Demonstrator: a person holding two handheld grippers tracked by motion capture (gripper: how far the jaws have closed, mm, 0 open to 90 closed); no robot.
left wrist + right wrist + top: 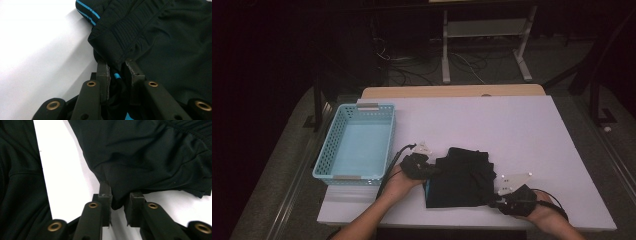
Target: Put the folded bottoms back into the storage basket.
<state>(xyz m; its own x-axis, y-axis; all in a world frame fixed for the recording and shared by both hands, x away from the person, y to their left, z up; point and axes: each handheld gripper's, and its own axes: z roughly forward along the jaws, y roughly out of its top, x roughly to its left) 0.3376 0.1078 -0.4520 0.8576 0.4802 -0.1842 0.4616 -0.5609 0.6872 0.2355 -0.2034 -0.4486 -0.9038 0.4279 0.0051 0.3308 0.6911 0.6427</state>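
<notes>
Fabric sits bunched between both pairs of jaws you are holding. Your left gripper (117, 72) is nearly closed, pinching a fold of the black shorts (160, 37); a bright blue bit shows in the narrow gap between its jaws, and just ahead of them lies the ribbed waistband (120, 27). Farther ahead and to that gripper's left, thin blue stripes (87, 11) run along the garment's edge, and beyond its left side the white table (37, 50) is bare.

Your right gripper (120, 195) is likewise almost shut, with a tuck of the shorts (140, 152) caught between its jaws. Ahead of those jaws the cloth spreads wide and wrinkled; to its left a strip of white table (67, 177) separates that part from another dark fold (17, 182) of the same garment.

From the high view, your left hand (399, 182) and right hand (542, 212) come in at the near edge, with the left gripper (432, 170) at the shorts' left edge and the right gripper (492, 200) at their near right corner. The shorts (462, 177) lie crumpled on the table (532, 130) between the two grippers. Just beyond and to the left of the left gripper stands a light blue perforated plastic basket (324, 150), apart from the shorts. Past the far table edge, a white metal frame (484, 30) and loose cables (412, 70) lie on the dim floor.
</notes>
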